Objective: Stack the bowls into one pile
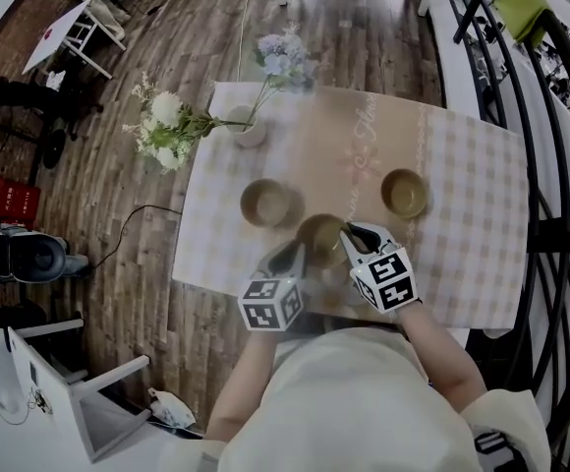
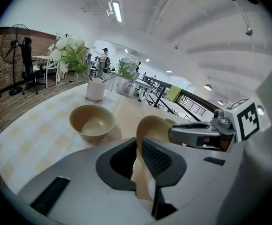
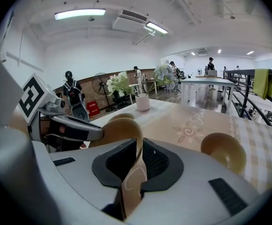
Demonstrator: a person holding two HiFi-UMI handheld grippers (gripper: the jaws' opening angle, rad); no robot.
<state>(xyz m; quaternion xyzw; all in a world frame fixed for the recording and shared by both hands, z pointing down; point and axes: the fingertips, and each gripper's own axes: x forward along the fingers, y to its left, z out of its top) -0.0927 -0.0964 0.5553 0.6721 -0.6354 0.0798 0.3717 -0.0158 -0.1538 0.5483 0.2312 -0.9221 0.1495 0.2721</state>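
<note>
Between the two grippers, pinched from both sides: held bowl (image 1: 320, 236), over the near edge of the checked cloth (image 1: 472, 175) and seemingly raised a little off it (hard to be sure from above). Left gripper (image 2: 138, 150) clamped on the bowl's left wall, one jaw inside and one outside. Right gripper (image 3: 138, 159) clamped the same way on the opposite wall. Narrow pinch in each, on a thin wall.

Ahead and slightly left of the left gripper, close by: left bowl (image 2: 92, 121), upright and empty. Ahead and well off to the right of the right gripper: right bowl (image 3: 223, 151), also upright. Further ahead, past the left bowl: vase (image 2: 95, 89) with flowers (image 2: 70, 55).

Likely target for this carry: the left bowl, being the nearer.

- Keep both grippers at one height, so the rim stays level and the bowl cannot swing.
- Move them as a pair; no drifting apart or together, or one grip will slip or the wall will be strained.
- Lift until the base plainly clears the target's rim before travelling across.
- Stop with the held bowl centred over the target, then lower straight down.
- Mind the outer jaws: hanging down the outside wall, probably first to meet the lower rim. Release there, not lower.
- Spread both sets of jaws together, then draw back along the line of approach, well short of the flower stems.
</note>
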